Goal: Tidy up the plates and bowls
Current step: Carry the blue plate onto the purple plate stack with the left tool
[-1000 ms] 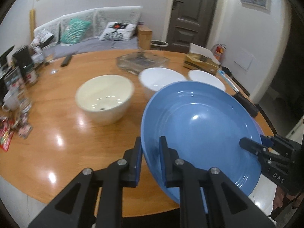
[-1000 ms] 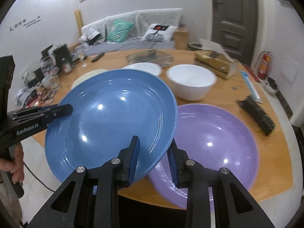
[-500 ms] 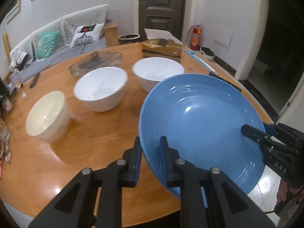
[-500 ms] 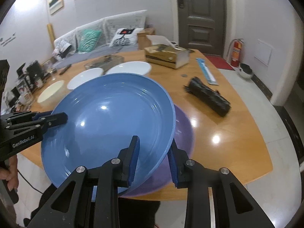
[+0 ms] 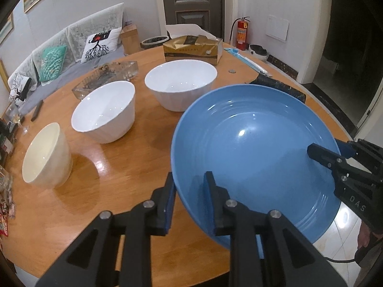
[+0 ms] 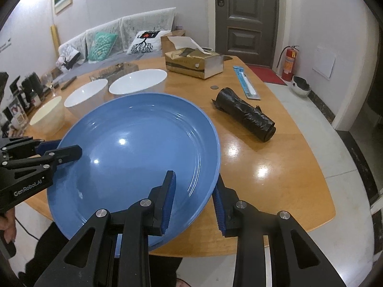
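The blue plate (image 5: 253, 157) sat low over the counter (image 5: 124, 179) at lower right of the left view, the left gripper (image 5: 189, 186) loosening its jaws astride the near-left rim, the right gripper (image 6: 195, 191) barely parted astride the opposite rim.
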`<state>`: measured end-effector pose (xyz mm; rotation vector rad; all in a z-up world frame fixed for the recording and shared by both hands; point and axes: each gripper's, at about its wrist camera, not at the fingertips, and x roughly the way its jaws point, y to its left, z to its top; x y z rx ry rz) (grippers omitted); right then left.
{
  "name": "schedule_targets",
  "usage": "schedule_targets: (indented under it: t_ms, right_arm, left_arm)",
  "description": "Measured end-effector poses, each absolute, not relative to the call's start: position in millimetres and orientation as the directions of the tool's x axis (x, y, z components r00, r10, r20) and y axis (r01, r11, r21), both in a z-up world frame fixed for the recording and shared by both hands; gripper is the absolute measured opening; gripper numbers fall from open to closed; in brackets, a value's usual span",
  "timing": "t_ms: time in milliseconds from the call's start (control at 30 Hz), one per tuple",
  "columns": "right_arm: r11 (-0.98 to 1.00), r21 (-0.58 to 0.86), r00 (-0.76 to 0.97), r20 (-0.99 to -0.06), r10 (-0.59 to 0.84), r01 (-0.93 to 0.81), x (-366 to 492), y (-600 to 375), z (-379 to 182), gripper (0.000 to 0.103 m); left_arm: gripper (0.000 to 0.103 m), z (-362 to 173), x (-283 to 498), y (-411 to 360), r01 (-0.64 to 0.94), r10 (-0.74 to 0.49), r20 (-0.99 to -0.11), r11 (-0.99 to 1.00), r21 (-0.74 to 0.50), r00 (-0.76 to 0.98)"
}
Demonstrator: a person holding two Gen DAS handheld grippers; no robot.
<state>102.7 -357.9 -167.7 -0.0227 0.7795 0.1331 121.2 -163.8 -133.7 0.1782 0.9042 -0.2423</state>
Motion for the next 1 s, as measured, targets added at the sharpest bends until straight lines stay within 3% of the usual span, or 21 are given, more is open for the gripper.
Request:
schedule_targets:
  t_ms: [500, 800, 867, 933, 1000]
  right_arm:
    - [0.989, -0.048, 0.689, -0.722, 0.061, -0.138, 107.9, -347.9, -182.1, 0.032]
    - [0.988, -0.06, 0.686, -0.725, 0.054, -0.141, 109.1, -346.7, -181.5, 0.033]
    - [0.988, -0.078, 0.685, -0.727, 0.034, -0.132, 109.2, -346.7, -179.8, 0.04]
    - [0.99, -0.072, 0.694, -0.719, 0.033, -0.122, 108.4, -348.8, -175.1, 0.05]
    - [0.99, -0.018, 0.709, -0.699, 0.088, -0.141, 105.5, -350.5, -163.9, 0.053]
  left_arm:
    - [0.019, -141.1, 123.2, -169.7, 0.284, -0.08, -0.774, 0.95, 0.132, 0.628]
    - [0.021, -143.7, 130.7, -155.2, 0.257, -0.098, -0.784, 0.963, 0.082, 0.614]
    - [0.021, -133.4, 128.9, -144.9, 0.258, -0.134, -0.77, 0.965, 0.041, 0.623]
    - [0.033, -120.3, 127.7, -134.3, 0.257, -0.157, -0.75, 0.966, 0.018, 0.643]
    - [0.039, -104.3, 128.4, -120.6, 0.254, -0.173, -0.724, 0.967, 0.004, 0.668]
